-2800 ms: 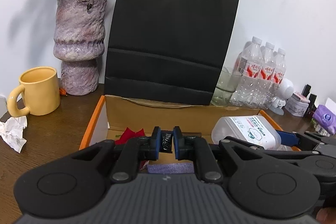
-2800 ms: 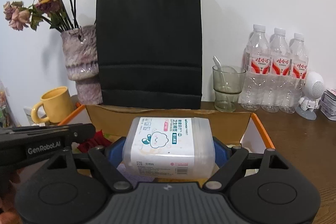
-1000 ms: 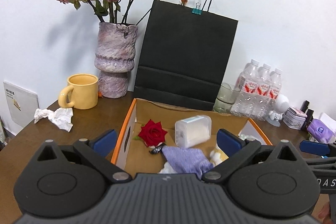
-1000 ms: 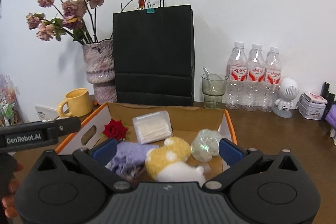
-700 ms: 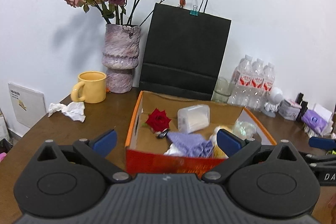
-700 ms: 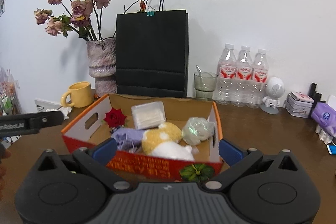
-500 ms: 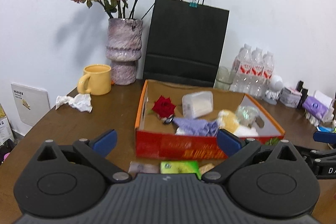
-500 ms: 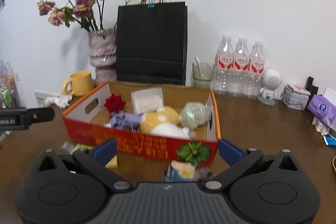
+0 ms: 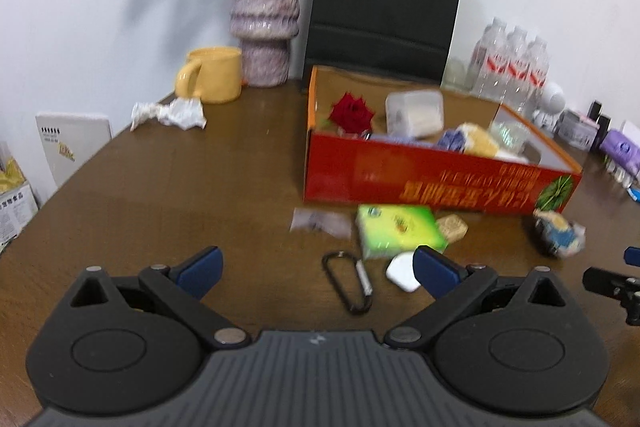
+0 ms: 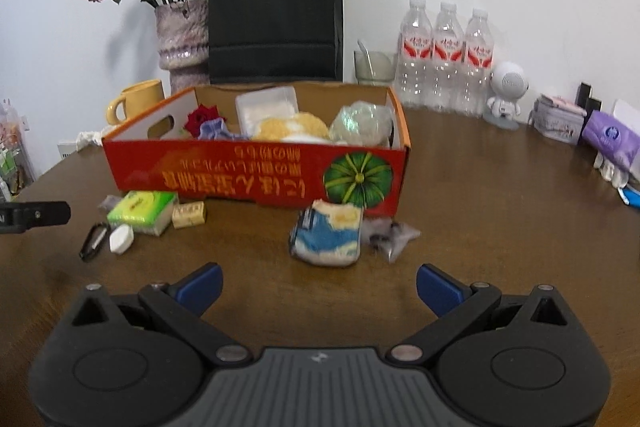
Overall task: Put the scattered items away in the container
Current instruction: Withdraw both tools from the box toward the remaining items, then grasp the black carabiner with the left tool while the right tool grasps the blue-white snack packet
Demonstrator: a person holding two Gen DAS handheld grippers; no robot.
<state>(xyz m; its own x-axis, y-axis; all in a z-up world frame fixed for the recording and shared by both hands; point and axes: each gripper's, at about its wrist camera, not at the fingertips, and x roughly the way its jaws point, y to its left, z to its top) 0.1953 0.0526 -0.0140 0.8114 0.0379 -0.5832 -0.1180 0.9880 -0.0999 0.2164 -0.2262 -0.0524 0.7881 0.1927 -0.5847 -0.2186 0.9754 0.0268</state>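
A red and orange cardboard box (image 9: 436,175) (image 10: 248,171) stands on the brown table and holds a red rose (image 9: 352,109), a clear plastic box (image 9: 414,109), a purple cloth, a yellow plush and a clear bag. In front of it lie a green tissue pack (image 9: 398,229) (image 10: 142,207), a black carabiner (image 9: 348,281) (image 10: 94,235), a white case (image 9: 402,271) (image 10: 121,238), a small tan block (image 9: 452,227) (image 10: 189,214), a blue and yellow packet (image 10: 326,233) (image 9: 558,233) and a small clear bag (image 10: 390,233). My left gripper (image 9: 316,265) and right gripper (image 10: 318,285) are open and empty, held back from the box.
A yellow mug (image 9: 212,75), a vase of dried roses (image 9: 266,21), a black paper bag (image 10: 276,11), a glass, three water bottles (image 10: 446,57) and a white toy robot (image 10: 506,93) stand behind the box. Crumpled paper (image 9: 170,113) lies at the left. Purple packs (image 10: 610,139) sit at the right.
Both grippers opened, left a spring clip and the clear plastic box in the cardboard box, then pulled back and lowered. The loose items in front of the box have come into view.
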